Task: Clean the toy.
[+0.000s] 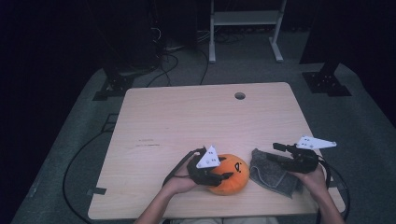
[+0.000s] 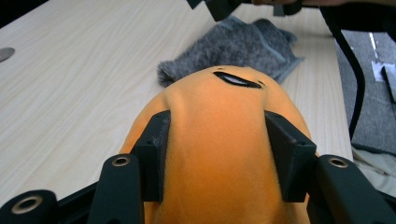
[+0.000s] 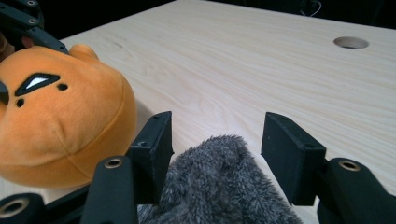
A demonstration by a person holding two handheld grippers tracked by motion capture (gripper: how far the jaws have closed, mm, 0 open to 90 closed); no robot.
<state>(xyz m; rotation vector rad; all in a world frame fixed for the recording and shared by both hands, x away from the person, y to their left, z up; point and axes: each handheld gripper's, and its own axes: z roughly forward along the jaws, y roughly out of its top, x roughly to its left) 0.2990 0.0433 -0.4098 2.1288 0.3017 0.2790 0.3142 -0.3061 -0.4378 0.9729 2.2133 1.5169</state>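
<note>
The orange plush pumpkin (image 1: 229, 174) sits low in the centre of the high view, near the front edge of the pale wooden bench (image 1: 187, 116), with the grey fleece cloth (image 1: 273, 176) just beside it to the right. The left gripper (image 1: 219, 176) has its jaws clamped on the pumpkin: in the left gripper view both black pads press into the orange pile on either side of the rounded body (image 2: 219, 140), the stitched face lying farther up the frame. It looks light, soft and springy, so it should squash under the pads rather than slip, and its short nap gives good friction; a hold across the full belly, as here, seems safer than pinching a loose seam or the stalk end. The right gripper (image 1: 280, 151) hovers with its jaws fairly wide, the cloth's fluffy edge (image 3: 219, 186) rising between them but not visibly squeezed. That cloth is limp and shapeless; I would judge it best taken by a bunched fold near its rim, since a flat layer would slide away.
</note>
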